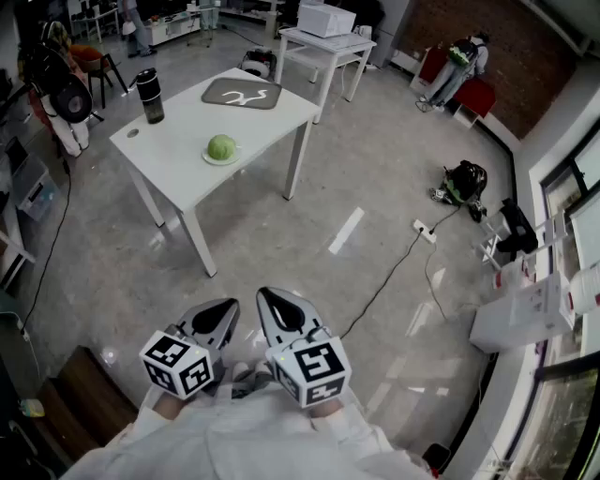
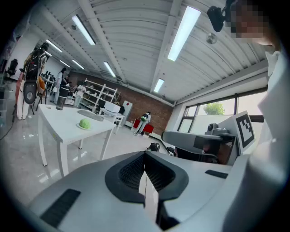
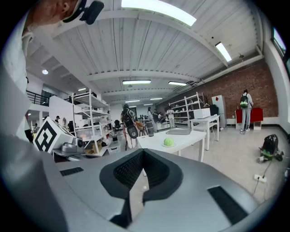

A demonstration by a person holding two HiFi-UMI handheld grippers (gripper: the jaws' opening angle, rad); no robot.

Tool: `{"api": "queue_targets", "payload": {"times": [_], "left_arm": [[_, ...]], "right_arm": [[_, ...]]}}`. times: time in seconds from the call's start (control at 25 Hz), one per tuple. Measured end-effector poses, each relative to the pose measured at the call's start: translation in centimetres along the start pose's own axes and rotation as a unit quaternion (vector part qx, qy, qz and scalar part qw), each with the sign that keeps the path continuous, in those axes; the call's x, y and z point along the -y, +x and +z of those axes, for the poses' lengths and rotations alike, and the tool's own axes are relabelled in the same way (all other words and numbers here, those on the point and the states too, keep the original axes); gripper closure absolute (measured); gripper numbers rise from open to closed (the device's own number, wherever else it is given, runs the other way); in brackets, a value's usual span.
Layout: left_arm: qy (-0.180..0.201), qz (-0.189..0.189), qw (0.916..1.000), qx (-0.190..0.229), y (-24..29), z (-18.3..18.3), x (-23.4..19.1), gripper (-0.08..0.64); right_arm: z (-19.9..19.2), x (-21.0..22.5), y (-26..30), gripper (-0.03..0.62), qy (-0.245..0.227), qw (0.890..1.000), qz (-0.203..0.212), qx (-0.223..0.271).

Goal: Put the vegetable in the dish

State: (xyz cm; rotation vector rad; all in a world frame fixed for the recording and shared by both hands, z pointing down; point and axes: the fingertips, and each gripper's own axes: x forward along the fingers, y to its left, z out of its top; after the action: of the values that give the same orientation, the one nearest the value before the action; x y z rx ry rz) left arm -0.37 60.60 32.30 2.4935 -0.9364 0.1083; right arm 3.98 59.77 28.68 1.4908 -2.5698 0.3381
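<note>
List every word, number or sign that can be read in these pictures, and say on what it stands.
No text can be read.
Left cube on the left hand-held gripper: black-and-white square markers, no words.
Right cube on the right hand-held gripper: the same.
Grey mat on the white table: a white mark, too small to read.
White box: any print is too small to read.

A large open lab or workshop hall with a polished concrete floor and a red brick wall. White tables stand well apart, and open metal shelving holds equipment. Long strip lights run under a ribbed white ceiling — a power strip and its cable trail across the floor.
</note>
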Motion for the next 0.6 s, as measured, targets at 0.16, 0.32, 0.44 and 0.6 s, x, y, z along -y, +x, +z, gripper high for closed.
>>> {"api": "queue_targets", "payload": {"times": [0.16,0.32,0.44,0.6], "left_arm": [[0.034,0.021,0.9992,-0.007,-1.14,0.03,-0.22,0.552],[0.037,0.028,0.9989,-0.008,-0.76,-0.15,-0.35,0.552],[0.022,0.026,0.9994,-0.011,-0.50,-0.38,-0.65,0.552],[0.012,0.022,0.9996,-0.010,-0.19,-0.37,-0.66,0.552]], "right_arm": [[0.27,-1.23,0.29,0.578,-0.052,0.999,0.001,-0.007],[0.09,-1.23,0.45,0.578,-0.060,0.998,0.008,-0.015],[-0.17,-1.15,0.80,0.578,-0.056,0.998,0.014,-0.018],[-0.48,-0.85,0.91,0.580,-0.054,0.998,0.015,-0.023]]}}
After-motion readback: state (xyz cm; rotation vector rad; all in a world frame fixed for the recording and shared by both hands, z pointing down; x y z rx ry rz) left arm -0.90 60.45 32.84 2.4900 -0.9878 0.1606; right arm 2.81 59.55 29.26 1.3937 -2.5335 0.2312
